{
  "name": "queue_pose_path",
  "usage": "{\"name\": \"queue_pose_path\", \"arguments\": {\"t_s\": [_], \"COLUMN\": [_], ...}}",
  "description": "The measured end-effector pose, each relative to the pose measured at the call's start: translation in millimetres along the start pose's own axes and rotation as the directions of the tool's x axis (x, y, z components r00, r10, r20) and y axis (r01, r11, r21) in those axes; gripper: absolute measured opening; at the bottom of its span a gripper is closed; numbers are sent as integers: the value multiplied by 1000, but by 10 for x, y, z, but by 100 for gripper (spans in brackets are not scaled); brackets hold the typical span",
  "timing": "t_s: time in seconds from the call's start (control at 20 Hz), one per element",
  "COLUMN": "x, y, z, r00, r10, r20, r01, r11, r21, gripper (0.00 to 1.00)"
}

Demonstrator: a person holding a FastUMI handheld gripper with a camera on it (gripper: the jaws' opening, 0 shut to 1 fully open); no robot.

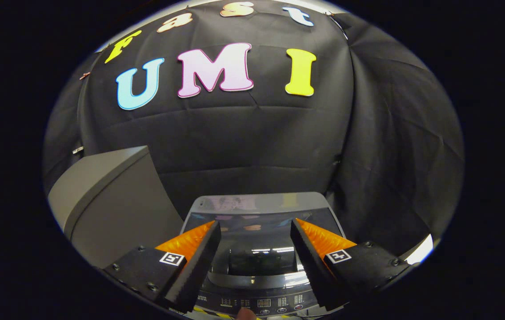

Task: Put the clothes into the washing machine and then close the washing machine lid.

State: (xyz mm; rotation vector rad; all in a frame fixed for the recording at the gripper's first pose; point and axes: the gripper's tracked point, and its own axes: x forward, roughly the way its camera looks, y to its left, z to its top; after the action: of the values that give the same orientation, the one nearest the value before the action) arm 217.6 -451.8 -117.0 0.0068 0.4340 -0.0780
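Observation:
A grey top-loading washing machine (259, 202) stands just ahead of and below my fingers, against the black cloth wall. Its dark glass lid (254, 242) lies flat and shut, mirroring the ceiling lights. The control panel (257, 303) with small displays and buttons runs along the machine's near edge, beneath the fingers. My gripper (255, 229) hovers over the lid, open, with nothing between its fingers. A fingertip of a person (246, 314) touches the near edge of the panel. No clothes show on the lid or beside it.
A tall grey cabinet-like box (110, 200) stands close on the left of the washing machine. Black cloth walls close off the back and the right side. A bright strip (421, 251) shows low at the right.

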Motion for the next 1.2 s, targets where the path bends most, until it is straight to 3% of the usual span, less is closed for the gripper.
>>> {"name": "queue_pose_path", "arguments": {"t_s": [0.35, 0.7, 1.2], "x": [-297, -885, -1434], "y": [241, 615, 801], "z": [899, 1727, 2293], "r00": [985, 936, 867], "r10": [26, 66, 89], "r20": [170, 346, 491], "r01": [-31, -65, -110], "r11": [999, 998, 994], "r21": [29, -14, 14], "gripper": [99, 99, 99]}}
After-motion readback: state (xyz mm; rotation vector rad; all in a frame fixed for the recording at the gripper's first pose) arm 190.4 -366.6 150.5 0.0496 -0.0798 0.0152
